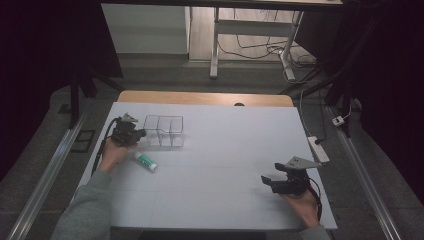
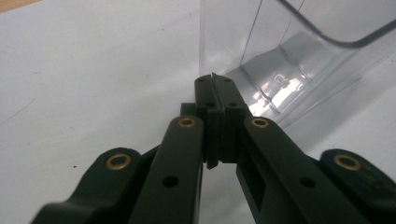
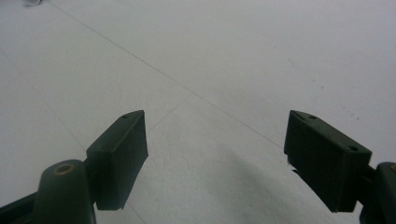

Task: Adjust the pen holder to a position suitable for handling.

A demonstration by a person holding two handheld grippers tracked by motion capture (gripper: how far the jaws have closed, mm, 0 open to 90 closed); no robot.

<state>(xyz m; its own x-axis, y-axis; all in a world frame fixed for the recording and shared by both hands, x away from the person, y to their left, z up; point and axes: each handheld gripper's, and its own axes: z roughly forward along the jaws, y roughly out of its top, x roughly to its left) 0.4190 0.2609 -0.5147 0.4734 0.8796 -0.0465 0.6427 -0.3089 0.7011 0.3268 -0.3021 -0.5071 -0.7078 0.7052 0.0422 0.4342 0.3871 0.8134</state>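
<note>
Your left gripper (image 2: 215,88) pinches the clear organizer's (image 1: 164,131) wall, jaws clamped tight; your right gripper (image 3: 215,158) idles, jaws apart. Glue stick (image 1: 145,161) lies beside it, not yet loaded—most work remains.

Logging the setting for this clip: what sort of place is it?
Probably a lab or workshop recording station: a white-covered table with metal rails at both sides, a power strip with loose cables, and a bare desk frame behind.

room: dim | floor (image 1: 165,75): grey | far desk legs (image 1: 215,45): white | power strip (image 1: 318,148): right
</note>
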